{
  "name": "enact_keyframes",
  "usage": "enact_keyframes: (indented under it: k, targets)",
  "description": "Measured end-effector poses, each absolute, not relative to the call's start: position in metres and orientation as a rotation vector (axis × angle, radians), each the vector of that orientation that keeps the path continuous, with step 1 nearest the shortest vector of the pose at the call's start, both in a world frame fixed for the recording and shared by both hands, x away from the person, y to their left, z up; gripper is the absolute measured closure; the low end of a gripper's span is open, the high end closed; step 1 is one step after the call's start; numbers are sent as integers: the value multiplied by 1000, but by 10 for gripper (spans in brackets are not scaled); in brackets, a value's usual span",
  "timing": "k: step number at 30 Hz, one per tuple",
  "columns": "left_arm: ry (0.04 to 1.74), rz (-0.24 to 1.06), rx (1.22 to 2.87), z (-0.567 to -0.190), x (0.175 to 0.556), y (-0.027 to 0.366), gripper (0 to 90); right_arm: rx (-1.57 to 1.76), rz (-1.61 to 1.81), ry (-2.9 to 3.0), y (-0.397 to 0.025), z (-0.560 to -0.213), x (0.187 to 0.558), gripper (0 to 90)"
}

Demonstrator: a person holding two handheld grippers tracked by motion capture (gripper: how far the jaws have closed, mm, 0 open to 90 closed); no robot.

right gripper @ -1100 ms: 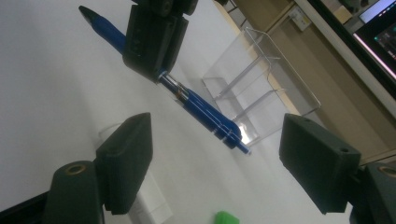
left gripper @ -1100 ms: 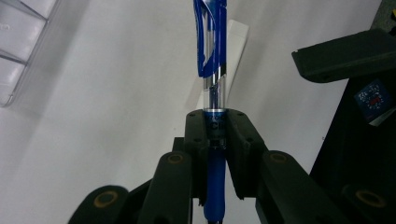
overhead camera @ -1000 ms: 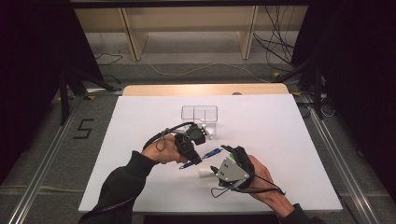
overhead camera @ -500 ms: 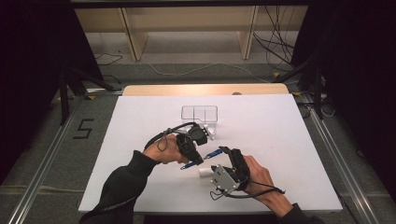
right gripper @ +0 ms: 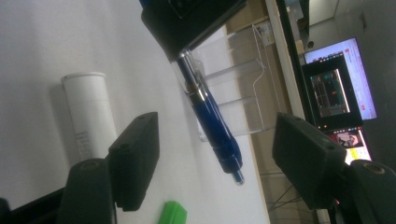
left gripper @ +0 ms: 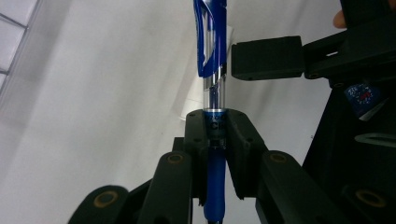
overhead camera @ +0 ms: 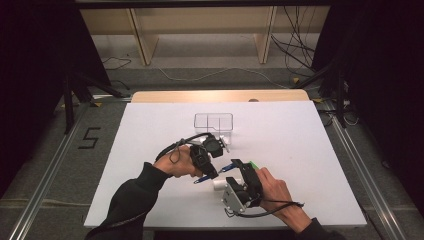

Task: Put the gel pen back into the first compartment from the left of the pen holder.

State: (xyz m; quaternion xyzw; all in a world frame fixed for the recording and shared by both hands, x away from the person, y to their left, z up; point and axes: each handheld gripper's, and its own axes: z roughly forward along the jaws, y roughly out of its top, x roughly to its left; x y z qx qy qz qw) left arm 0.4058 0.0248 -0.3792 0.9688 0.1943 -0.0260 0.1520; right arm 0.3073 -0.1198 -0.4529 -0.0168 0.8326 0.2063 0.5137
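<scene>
My left gripper (left gripper: pixel 215 127) is shut on the barrel of a blue pen (left gripper: pixel 210 42), which runs up past a white tube (left gripper: pixel 190 100). In the high view that left gripper (overhead camera: pixel 211 172) holds the pen (overhead camera: pixel 225 168) level above the white table (overhead camera: pixel 300 150). My right gripper (overhead camera: pixel 242 167) stands open just right of it. In the right gripper view the pen (right gripper: pixel 210 116) slants down from the left gripper (right gripper: pixel 187 18), its tip lying between the open jaws of the right gripper (right gripper: pixel 222 163). One black jaw of the right gripper (left gripper: pixel 266 58) sits beside the pen's clip.
A white tube (overhead camera: pixel 218 184) lies on the table below the pen, also seen as the white tube (right gripper: pixel 91 116). A small green piece (right gripper: pixel 173 213) lies close by. A clear divided box (overhead camera: pixel 213 122) stands farther back. A lit monitor (right gripper: pixel 336 88) is off the table.
The right gripper has crept left and a little nearer, so its open jaws now flank the pen's end. The left gripper keeps the pen almost still.
</scene>
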Motion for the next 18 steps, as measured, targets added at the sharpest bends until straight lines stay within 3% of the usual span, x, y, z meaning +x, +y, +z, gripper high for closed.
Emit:
enact_keyframes:
  k: [18]
  targets:
    - [560, -92, 2788, -381, 403, 19, 789, -166, 395, 1923, -109, -464, 301, 509]
